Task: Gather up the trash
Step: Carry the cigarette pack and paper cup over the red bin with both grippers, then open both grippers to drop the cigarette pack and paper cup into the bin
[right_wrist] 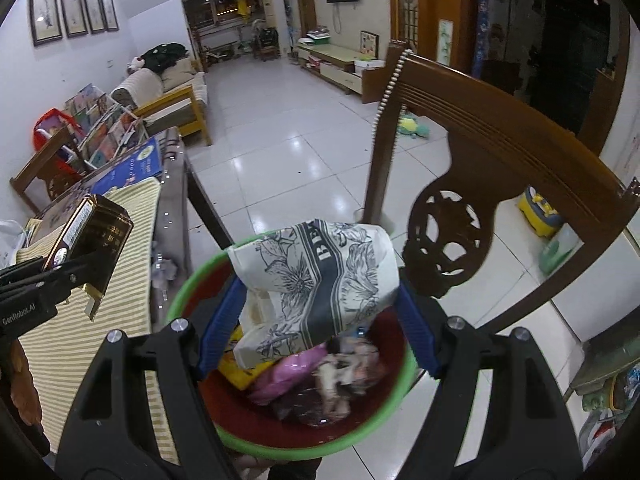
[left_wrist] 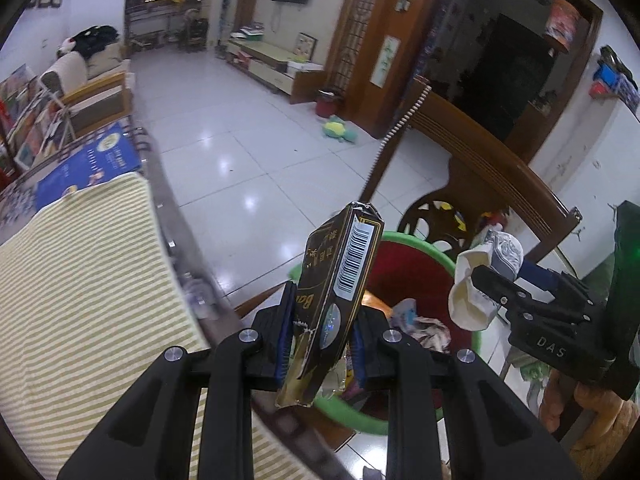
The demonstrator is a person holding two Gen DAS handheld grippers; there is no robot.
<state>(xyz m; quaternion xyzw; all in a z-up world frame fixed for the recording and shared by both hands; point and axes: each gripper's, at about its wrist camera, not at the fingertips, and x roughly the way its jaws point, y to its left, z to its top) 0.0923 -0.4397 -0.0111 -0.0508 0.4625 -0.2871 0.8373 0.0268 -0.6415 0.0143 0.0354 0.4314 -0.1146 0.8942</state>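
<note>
My left gripper [left_wrist: 320,332] is shut on a black and gold carton [left_wrist: 332,300] with a barcode label, held upright past the table's edge and just short of the bin. The same carton [right_wrist: 90,248] shows at the left of the right wrist view. My right gripper [right_wrist: 320,316] is shut on a crumpled white paper cup [right_wrist: 316,280] with a dark floral print, held right over the bin. That cup [left_wrist: 480,280] and the right gripper [left_wrist: 516,300] appear at the right of the left wrist view. The green-rimmed red bin [right_wrist: 372,428] [left_wrist: 416,264] holds several pieces of rubbish.
A table with a yellow striped cloth [left_wrist: 80,280] [right_wrist: 80,340] lies left of the bin. A carved brown wooden chair [right_wrist: 480,152] [left_wrist: 480,168] stands just behind and right of the bin. White floor tiles [left_wrist: 240,152] stretch beyond, with a green plush toy [left_wrist: 338,130] on them.
</note>
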